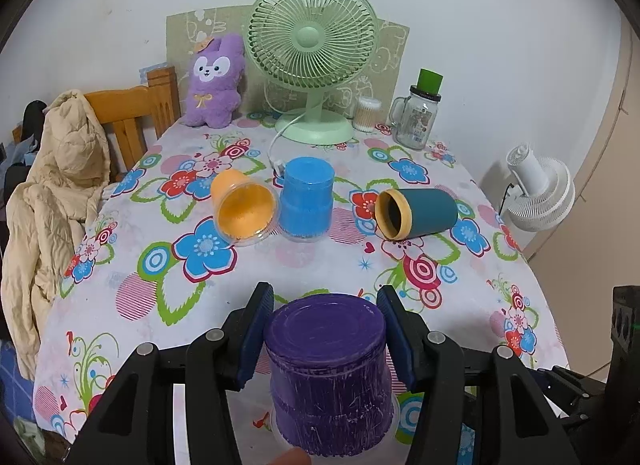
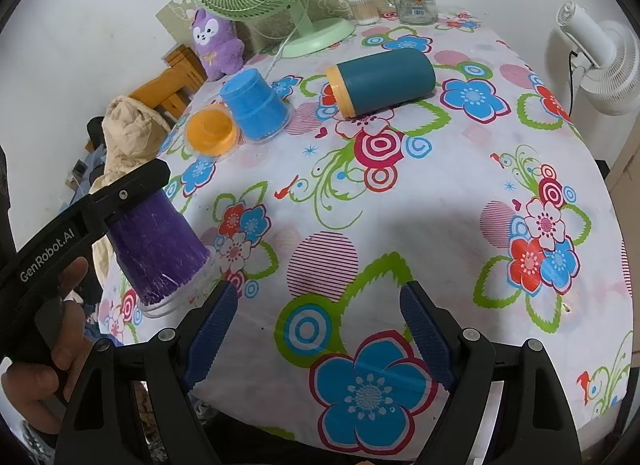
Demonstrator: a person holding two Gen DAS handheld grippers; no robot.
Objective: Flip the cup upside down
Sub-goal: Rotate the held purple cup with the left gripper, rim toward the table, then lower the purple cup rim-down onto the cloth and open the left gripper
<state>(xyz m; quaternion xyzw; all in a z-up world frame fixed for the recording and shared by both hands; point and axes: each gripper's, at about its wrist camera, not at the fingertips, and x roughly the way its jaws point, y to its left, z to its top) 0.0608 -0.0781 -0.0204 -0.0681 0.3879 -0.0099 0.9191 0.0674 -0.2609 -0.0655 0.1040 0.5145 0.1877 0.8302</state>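
A purple cup point(image 1: 330, 377) stands upside down, rim on the flowered tablecloth near the front edge, also in the right wrist view point(image 2: 156, 249). My left gripper point(image 1: 326, 297) straddles its upper part, pads at both sides; whether they press it I cannot tell. A blue cup point(image 1: 307, 201) stands upside down mid-table. An orange cup point(image 1: 244, 209) lies on its side beside it. A teal cup point(image 1: 416, 213) with a yellow rim lies on its side to the right. My right gripper point(image 2: 320, 301) is open and empty over the front edge.
A green desk fan point(image 1: 312, 65), a purple plush point(image 1: 214, 81), a cotton-swab jar point(image 1: 368, 113) and a glass mug jar point(image 1: 416, 117) stand at the back. A wooden chair with a beige jacket point(image 1: 52, 201) is left; a white fan point(image 1: 536, 193) is right.
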